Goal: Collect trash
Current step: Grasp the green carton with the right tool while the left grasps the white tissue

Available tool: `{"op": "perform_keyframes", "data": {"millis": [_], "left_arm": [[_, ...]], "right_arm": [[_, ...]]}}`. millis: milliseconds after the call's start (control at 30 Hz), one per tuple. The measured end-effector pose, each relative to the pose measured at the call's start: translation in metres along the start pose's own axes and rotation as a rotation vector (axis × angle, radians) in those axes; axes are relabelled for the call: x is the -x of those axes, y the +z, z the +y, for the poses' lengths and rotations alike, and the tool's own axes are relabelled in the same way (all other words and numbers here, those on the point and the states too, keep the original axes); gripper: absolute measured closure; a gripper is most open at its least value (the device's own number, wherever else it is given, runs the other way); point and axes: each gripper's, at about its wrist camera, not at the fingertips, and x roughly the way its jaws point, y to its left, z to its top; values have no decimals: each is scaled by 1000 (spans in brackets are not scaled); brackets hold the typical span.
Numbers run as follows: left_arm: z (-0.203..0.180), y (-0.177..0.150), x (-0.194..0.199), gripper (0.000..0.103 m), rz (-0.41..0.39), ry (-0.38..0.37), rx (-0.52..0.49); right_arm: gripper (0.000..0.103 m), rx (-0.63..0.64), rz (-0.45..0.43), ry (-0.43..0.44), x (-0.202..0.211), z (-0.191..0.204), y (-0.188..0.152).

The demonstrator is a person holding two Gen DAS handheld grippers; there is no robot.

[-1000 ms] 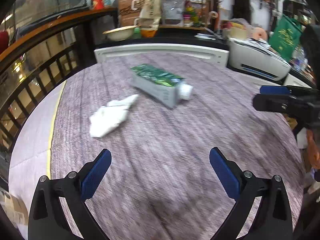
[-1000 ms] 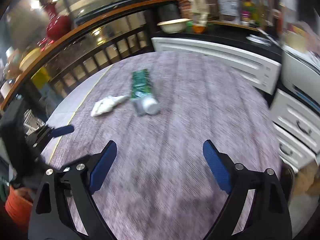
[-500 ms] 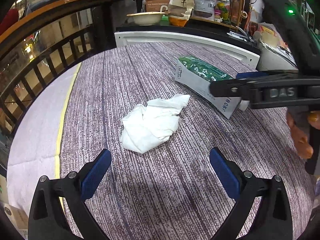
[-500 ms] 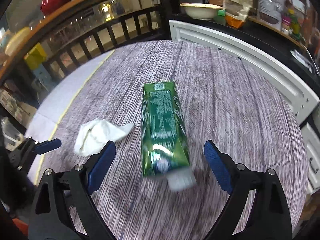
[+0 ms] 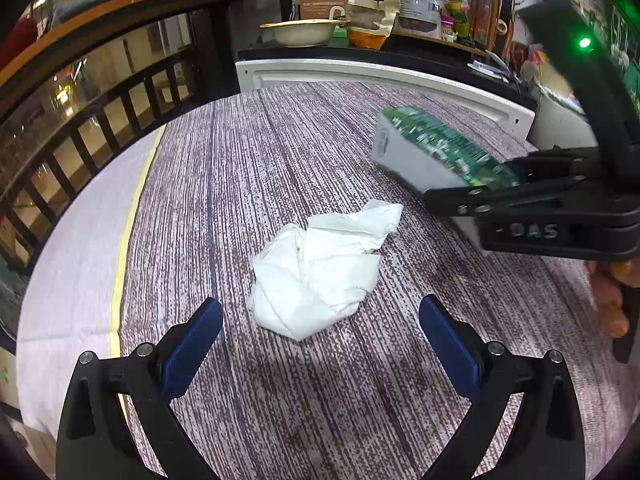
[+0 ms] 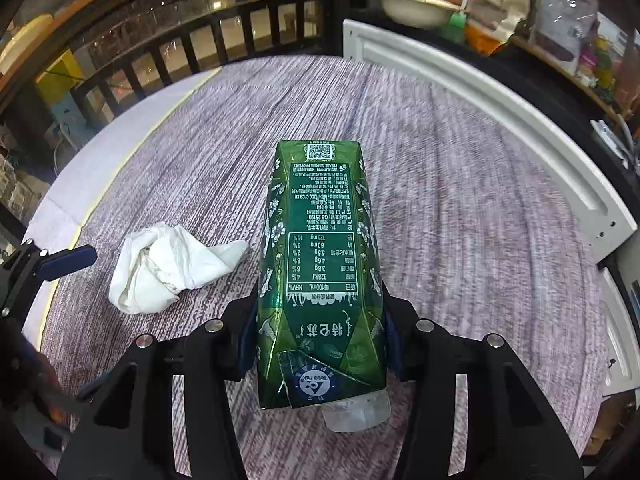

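A green milk carton (image 6: 320, 280) with a clear cap lies on the purple striped tablecloth (image 6: 460, 220). My right gripper (image 6: 320, 344) is shut on the carton's cap end, its jaws pressed against both sides. The carton also shows in the left wrist view (image 5: 432, 152), with the right gripper (image 5: 520, 196) around it. A crumpled white tissue (image 5: 324, 276) lies on the cloth just ahead of my left gripper (image 5: 320, 344), which is open and empty, fingers either side of the tissue's near end. The tissue also shows in the right wrist view (image 6: 172, 268), left of the carton.
A white panel (image 5: 360, 76) borders the table's far edge, with a bowl (image 5: 300, 32) and snack bags on the dark counter behind. A black railing (image 5: 100, 112) runs along the left. The cloth's yellow stripe (image 5: 124, 240) marks the left side.
My right gripper has moved in over the carton and shut on its cap end. My left gripper has moved closer to the tissue and stays open.
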Motion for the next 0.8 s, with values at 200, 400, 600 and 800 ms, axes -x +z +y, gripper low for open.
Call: {"op": "perform_keyframes", "data": {"millis": [200,400,600,800], "left_arm": [[-2,7,-9,6,10,-12,16],[-4,14,-18,37,44,-30,58],[7,13,-15,62,37,-22,130],[4,9,-2,82,7,-24,153]], "right_arm": [[53,-26,-66,10,39,-12,-24],[53,-61,-108,60,75,-20,-49],[53,-82,-156,81,102,-24,-65],[53,-110,-209,58,121,-32,-80]]}}
